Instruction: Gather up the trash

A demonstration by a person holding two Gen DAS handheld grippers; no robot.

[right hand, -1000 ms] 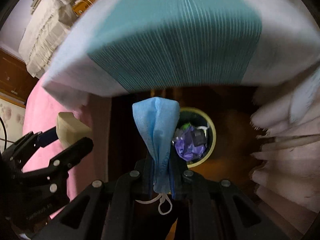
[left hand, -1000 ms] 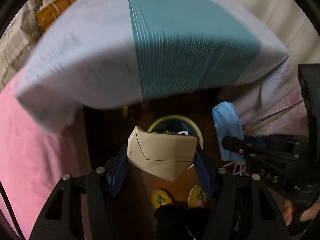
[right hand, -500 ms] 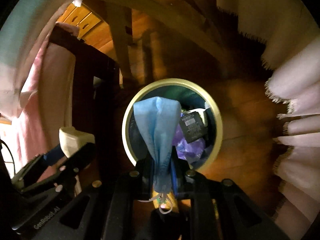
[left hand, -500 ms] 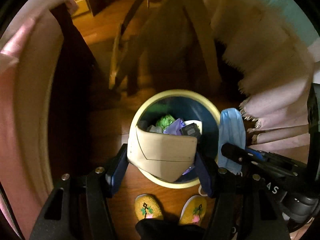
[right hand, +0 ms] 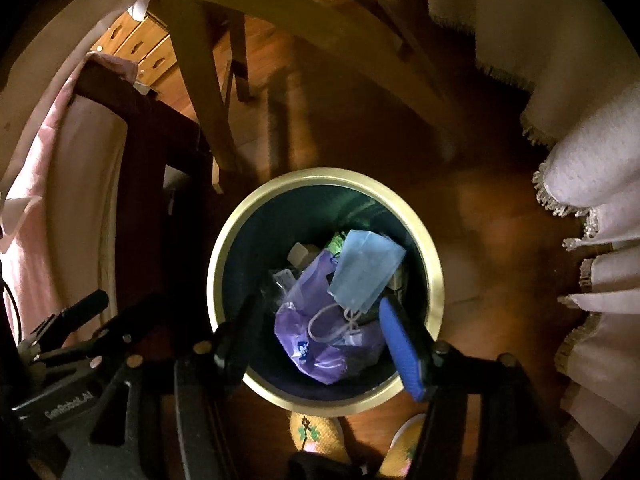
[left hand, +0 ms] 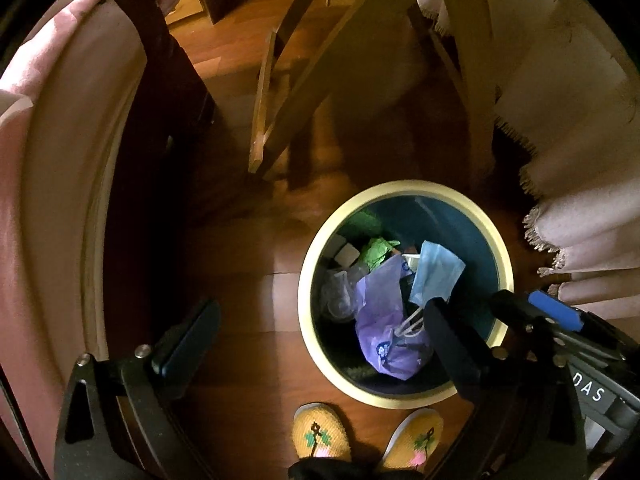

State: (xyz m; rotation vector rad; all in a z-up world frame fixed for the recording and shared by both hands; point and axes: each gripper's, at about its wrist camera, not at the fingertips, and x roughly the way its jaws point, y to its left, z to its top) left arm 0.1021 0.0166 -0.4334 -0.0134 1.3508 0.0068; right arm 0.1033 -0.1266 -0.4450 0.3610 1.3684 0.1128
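1. Dark wooden flooring (left hand: 248, 280) is spreading out under everything, with pale wooden chair legs (left hand: 280, 92) standing on the far side, a fringed cloth (right hand: 580, 184) hanging down at the right and pink bedding (left hand: 36, 160) lying along the left.

2. Standing on that floor, near the person's yellow embroidered slippers (left hand: 320, 432), is the round trash bin (right hand: 228, 240), dark inside with a cream rim, and both tools are hanging over or beside it.

3. The right gripper (right hand: 320, 344) is hovering over the near side of the bin's mouth, its fingers (right hand: 400, 348) standing wide apart and gripping nothing.

4. The left gripper (left hand: 312, 328) is hanging over the bin's left edge and the floor beside it, its fingers likewise spread apart and empty.

5. Judging by this, the dropping step is looking finished: nothing is sitting between either pair of fingers, so the next move is probably calling for both tools to be lifted clear of the bin and turned toward whatever litter remains elsewhere, none of which is showing here.

6. Inside the bin, a crumpled purple plastic bag (right hand: 320, 340) is lying on top of the pile, toward the near side.

7. The blue face mask (right hand: 366, 268) is resting on the rubbish just beyond the right gripper's fingertips, creased and folded, its white ear loops (right hand: 332, 320) trailing over the purple bag.

8. Smaller scraps, a green wrapper (left hand: 378, 250) and some clear plastic (left hand: 340, 288), are poking out on the far and left sides.
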